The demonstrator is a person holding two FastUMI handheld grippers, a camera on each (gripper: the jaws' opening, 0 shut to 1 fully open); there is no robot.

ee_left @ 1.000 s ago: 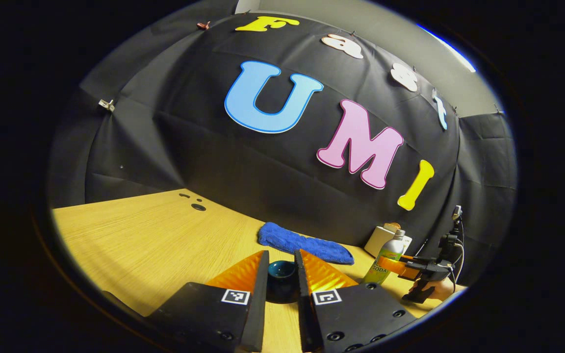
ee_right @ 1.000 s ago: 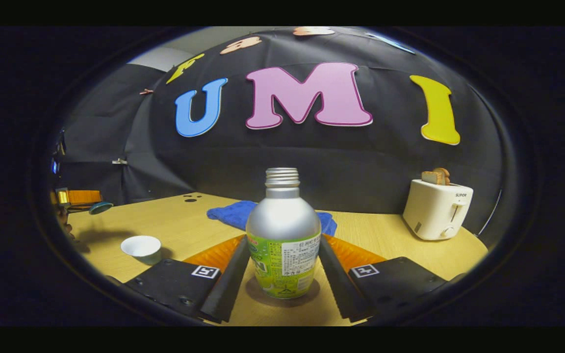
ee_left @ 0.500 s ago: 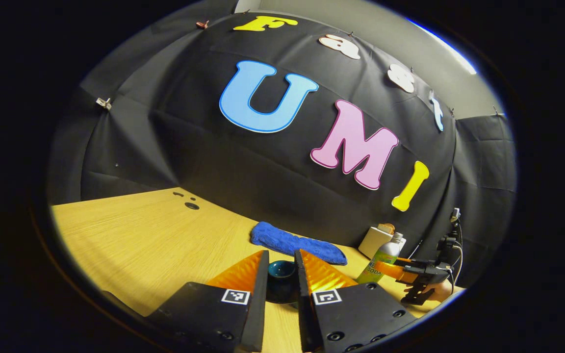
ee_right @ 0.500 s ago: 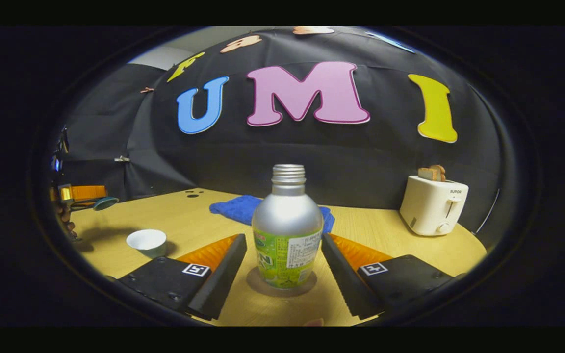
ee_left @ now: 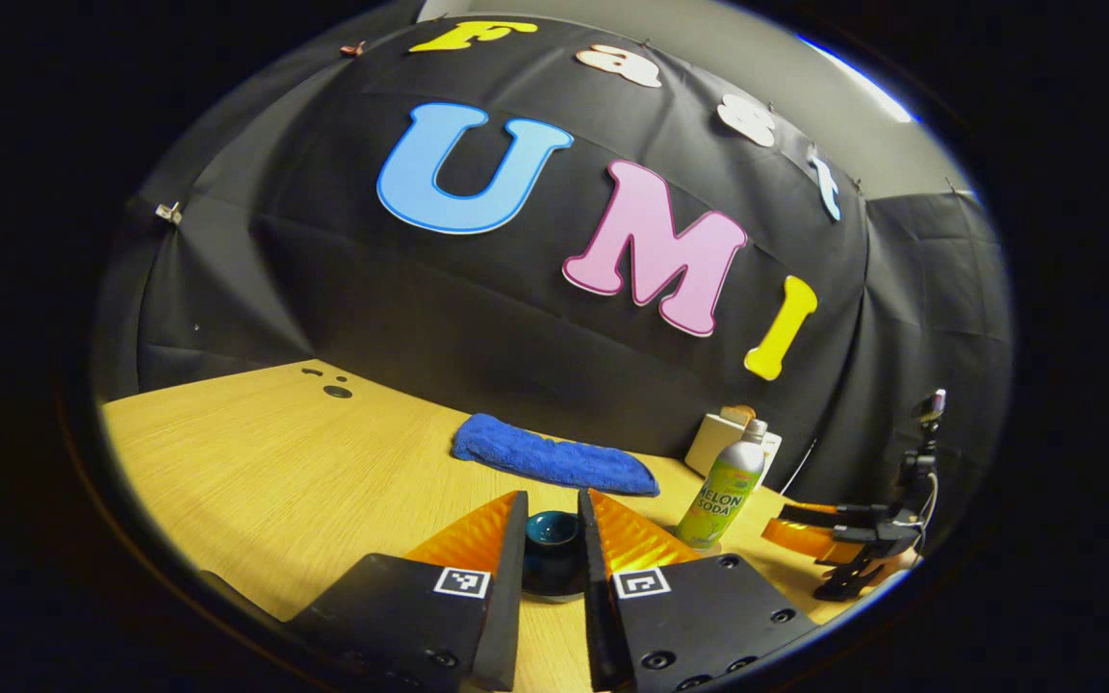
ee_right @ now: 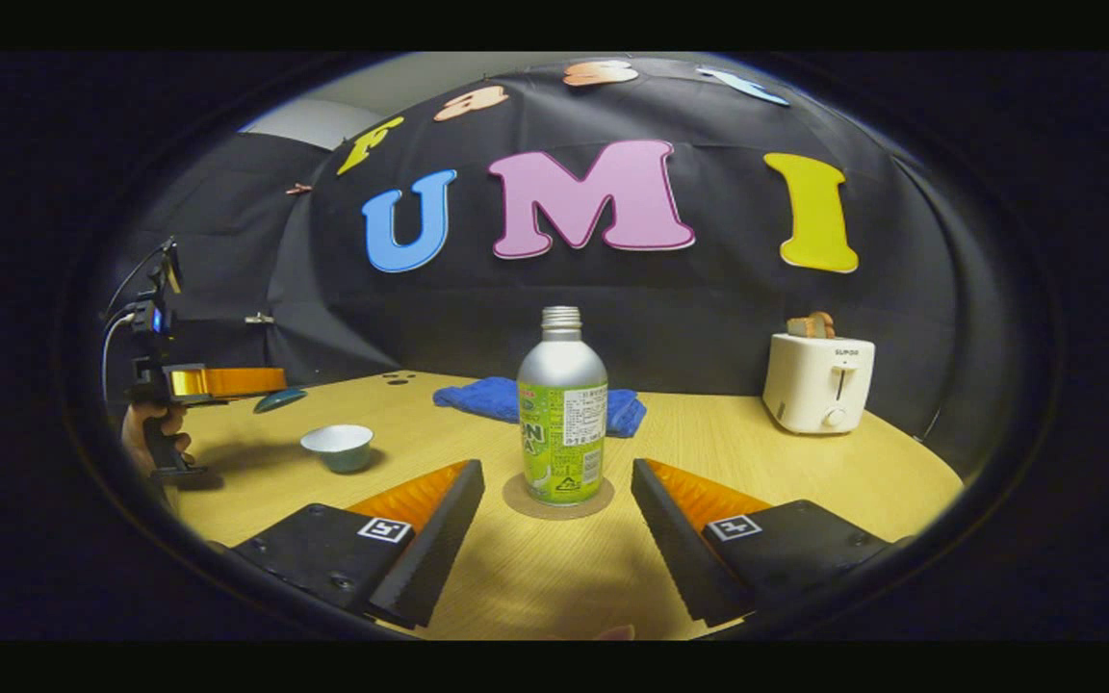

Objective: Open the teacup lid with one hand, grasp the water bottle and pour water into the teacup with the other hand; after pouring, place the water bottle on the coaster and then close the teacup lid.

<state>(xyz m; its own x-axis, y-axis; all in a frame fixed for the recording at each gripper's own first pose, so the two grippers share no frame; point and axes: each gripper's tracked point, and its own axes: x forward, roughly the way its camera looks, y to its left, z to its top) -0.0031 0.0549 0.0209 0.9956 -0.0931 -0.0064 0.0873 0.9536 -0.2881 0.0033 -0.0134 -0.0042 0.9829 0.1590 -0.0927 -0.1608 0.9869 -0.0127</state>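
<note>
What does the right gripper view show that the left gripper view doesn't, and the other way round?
Right gripper view: the uncovered teacup, the coaster under the bottle, and the left tool gripping the lid. Left gripper view: the right tool, open and clear of the bottle. Both: bottle, lid, blue cloth, toaster.

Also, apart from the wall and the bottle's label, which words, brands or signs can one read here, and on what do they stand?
"SUPOR": on the front of the toaster.
Square coded markers: patterns, no words to read, on the right claw and the left claw.
</note>
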